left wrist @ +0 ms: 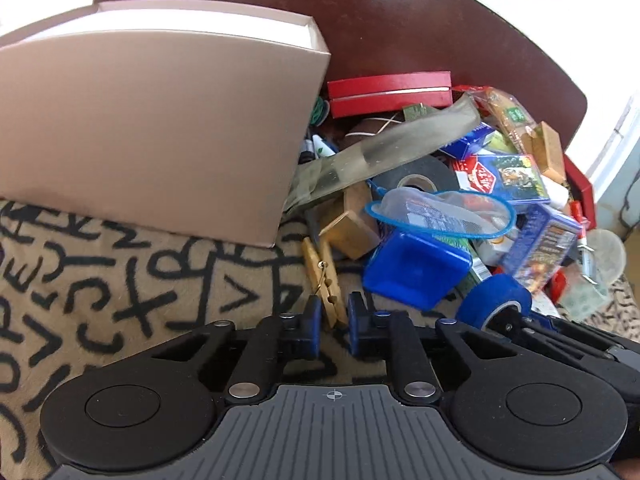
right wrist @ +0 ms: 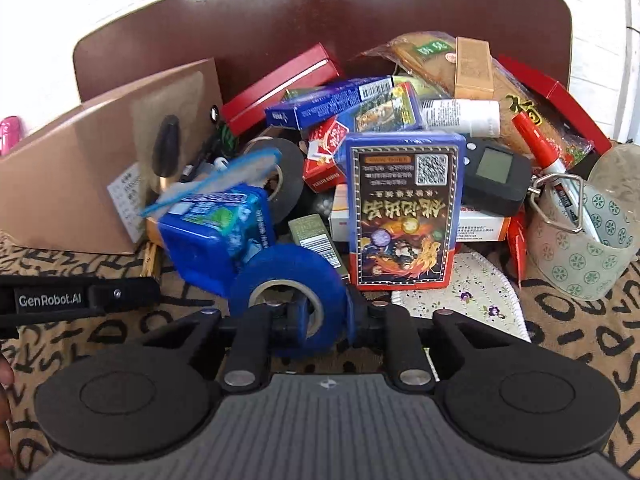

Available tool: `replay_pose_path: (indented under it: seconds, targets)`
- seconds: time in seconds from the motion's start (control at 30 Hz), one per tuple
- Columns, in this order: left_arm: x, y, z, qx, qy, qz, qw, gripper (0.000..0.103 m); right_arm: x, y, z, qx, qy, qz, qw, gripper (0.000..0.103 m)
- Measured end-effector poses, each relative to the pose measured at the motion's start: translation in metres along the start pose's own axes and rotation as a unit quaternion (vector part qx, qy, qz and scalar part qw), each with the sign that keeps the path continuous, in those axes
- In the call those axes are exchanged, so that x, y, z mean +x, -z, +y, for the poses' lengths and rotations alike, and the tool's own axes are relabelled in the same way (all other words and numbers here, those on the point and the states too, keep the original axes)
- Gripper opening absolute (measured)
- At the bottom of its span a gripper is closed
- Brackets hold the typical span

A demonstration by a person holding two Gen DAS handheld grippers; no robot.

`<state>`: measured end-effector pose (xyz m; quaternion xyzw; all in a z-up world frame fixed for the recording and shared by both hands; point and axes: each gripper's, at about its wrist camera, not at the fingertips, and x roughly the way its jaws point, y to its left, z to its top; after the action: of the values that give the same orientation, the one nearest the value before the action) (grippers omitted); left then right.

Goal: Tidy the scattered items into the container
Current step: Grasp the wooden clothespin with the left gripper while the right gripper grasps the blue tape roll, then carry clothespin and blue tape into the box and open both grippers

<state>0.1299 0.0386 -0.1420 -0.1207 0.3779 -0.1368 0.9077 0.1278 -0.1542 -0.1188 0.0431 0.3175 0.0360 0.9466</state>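
Clutter of small household things lies heaped on a tan cloth (left wrist: 120, 280) printed with black letters, and the pale cardboard box (left wrist: 160, 120), matte and smooth with an open top, serves as the landmark at the heap's left edge. Just right of the box's near corner lies a wooden clothespin (left wrist: 325, 280) with a wire spring; the left claw (left wrist: 334, 322) has its blue-padded fingers narrowly parted on either side of the pin's near end, though whether they press it cannot be told. Farther right of the box sit a glossy blue plastic tub (left wrist: 416, 272), a fine mesh pouch with a blue rim (left wrist: 440, 212), a roll of dark grey tape (left wrist: 420, 172) and a flat red case (left wrist: 390, 94) against the brown chair back (left wrist: 400, 20). Well right of the box, the right claw (right wrist: 322, 316) is closed on a roll of blue tape (right wrist: 288, 276), one finger through its cardboard core and the other against its outer face, the roll upright at the heap's near edge. Behind the roll stands a shiny card pack (right wrist: 404, 208), and beyond that a translucent patterned cup (right wrist: 580, 240) holding a red-capped marker (right wrist: 540, 148).
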Motion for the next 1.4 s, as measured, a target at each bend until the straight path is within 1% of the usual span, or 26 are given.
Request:
replay_pose_path:
  seconds: [0.03, 0.17, 0.27, 0.3, 0.33, 0.37, 0.4, 0.47, 0.5, 0.53, 0.57, 0.6, 0.67, 0.73, 0.8, 0.87, 0.93, 0.97, 1.03, 1.1, 1.13, 1.17, 1.23, 1.27, 1.37, 1.4]
  targets:
    - [-0.005, 0.002, 0.002, -0.002, 0.007, 0.003, 1.0, 0.006, -0.004, 0.0, -0.001, 0.003, -0.012, 0.008, 1.0, 0.018]
    - [-0.029, 0.01, 0.008, 0.0, 0.034, 0.016, 0.9993, 0.006, -0.026, 0.003, -0.006, 0.023, -0.086, 0.046, 0.995, 0.017]
    - [-0.052, 0.021, 0.011, 0.014, 0.041, 0.023, 0.9988, 0.007, -0.046, 0.006, -0.002, 0.001, -0.11, 0.071, 0.991, 0.018]
    - [-0.056, 0.023, 0.012, 0.019, 0.041, 0.027, 0.9986, 0.008, -0.05, 0.007, 0.001, -0.012, -0.111, 0.076, 0.991, 0.021]
    - [-0.057, 0.025, 0.011, 0.023, 0.041, 0.03, 0.9985, 0.027, -0.052, 0.007, 0.003, -0.019, -0.104, 0.077, 0.991, 0.024]
    - [-0.058, 0.026, 0.01, 0.027, 0.039, 0.029, 0.9985, 0.035, -0.051, 0.007, 0.006, -0.024, -0.094, 0.075, 0.992, 0.028]
    - [-0.058, 0.028, 0.008, 0.031, 0.035, 0.028, 0.9985, 0.037, -0.049, 0.007, 0.008, -0.029, -0.083, 0.072, 0.994, 0.033]
    - [-0.056, 0.03, 0.003, 0.042, 0.037, 0.033, 0.9979, 0.047, -0.047, 0.007, 0.01, -0.024, -0.066, 0.064, 0.996, 0.034]
    - [-0.052, 0.03, 0.0, 0.046, 0.04, 0.035, 0.9975, 0.05, -0.049, 0.008, 0.009, -0.018, -0.07, 0.057, 0.996, 0.04]
    - [-0.05, 0.03, -0.003, 0.052, 0.042, 0.037, 0.9971, 0.053, -0.052, 0.009, 0.007, -0.012, -0.077, 0.055, 0.995, 0.049]
    - [-0.049, 0.031, -0.006, 0.059, 0.044, 0.039, 0.9965, 0.053, -0.055, 0.009, 0.006, -0.01, -0.086, 0.053, 0.995, 0.053]
    - [-0.047, 0.032, -0.009, 0.066, 0.042, 0.041, 0.9961, 0.053, -0.057, 0.009, 0.006, -0.013, -0.09, 0.047, 0.995, 0.053]
    - [-0.042, 0.033, -0.01, 0.071, 0.03, 0.043, 0.9961, 0.052, -0.059, 0.009, 0.006, -0.026, -0.079, 0.043, 0.996, 0.053]
    - [-0.037, 0.034, -0.007, 0.063, 0.029, 0.043, 0.9966, 0.052, -0.055, 0.007, 0.005, -0.03, -0.067, 0.044, 0.996, 0.051]
    - [-0.036, 0.034, -0.004, 0.059, 0.025, 0.041, 0.9971, 0.046, -0.051, 0.007, 0.001, -0.022, -0.065, 0.05, 0.996, 0.046]
    - [-0.036, 0.033, -0.003, 0.06, 0.018, 0.044, 0.9971, 0.031, -0.047, 0.008, -0.001, -0.017, -0.061, 0.054, 0.997, 0.041]
    - [-0.036, 0.032, -0.002, 0.063, 0.014, 0.047, 0.9968, 0.031, -0.043, 0.01, -0.001, -0.017, -0.06, 0.059, 0.996, 0.038]
    - [-0.035, 0.032, -0.002, 0.063, 0.015, 0.047, 0.9968, 0.035, -0.04, 0.011, -0.001, -0.014, -0.06, 0.063, 0.996, 0.037]
    - [-0.033, 0.033, -0.003, 0.068, 0.016, 0.045, 0.9966, 0.037, -0.034, 0.012, -0.003, -0.003, -0.065, 0.069, 0.996, 0.032]
    - [-0.03, 0.033, -0.004, 0.076, 0.015, 0.043, 0.9961, 0.037, -0.03, 0.014, -0.003, 0.006, -0.07, 0.072, 0.995, 0.027]
    - [-0.03, 0.033, -0.005, 0.079, 0.013, 0.043, 0.9958, 0.032, -0.029, 0.014, -0.002, 0.005, -0.071, 0.073, 0.995, 0.024]
    - [-0.03, 0.033, -0.005, 0.08, 0.01, 0.043, 0.9958, 0.028, -0.03, 0.014, 0.0, -0.002, -0.069, 0.072, 0.995, 0.024]
    - [-0.028, 0.032, -0.006, 0.078, 0.011, 0.043, 0.996, 0.028, -0.03, 0.016, 0.003, -0.018, -0.064, 0.069, 0.995, 0.024]
    - [-0.028, 0.033, -0.006, 0.079, 0.011, 0.04, 0.996, 0.034, -0.029, 0.016, 0.004, -0.019, -0.063, 0.069, 0.995, 0.024]
    - [-0.027, 0.036, -0.01, 0.095, 0.005, 0.032, 0.995, 0.034, -0.023, 0.017, 0.002, -0.015, -0.063, 0.069, 0.996, 0.023]
    - [-0.027, 0.037, -0.011, 0.102, 0.002, 0.03, 0.9943, 0.03, -0.023, 0.017, 0.003, -0.016, -0.062, 0.069, 0.996, 0.023]
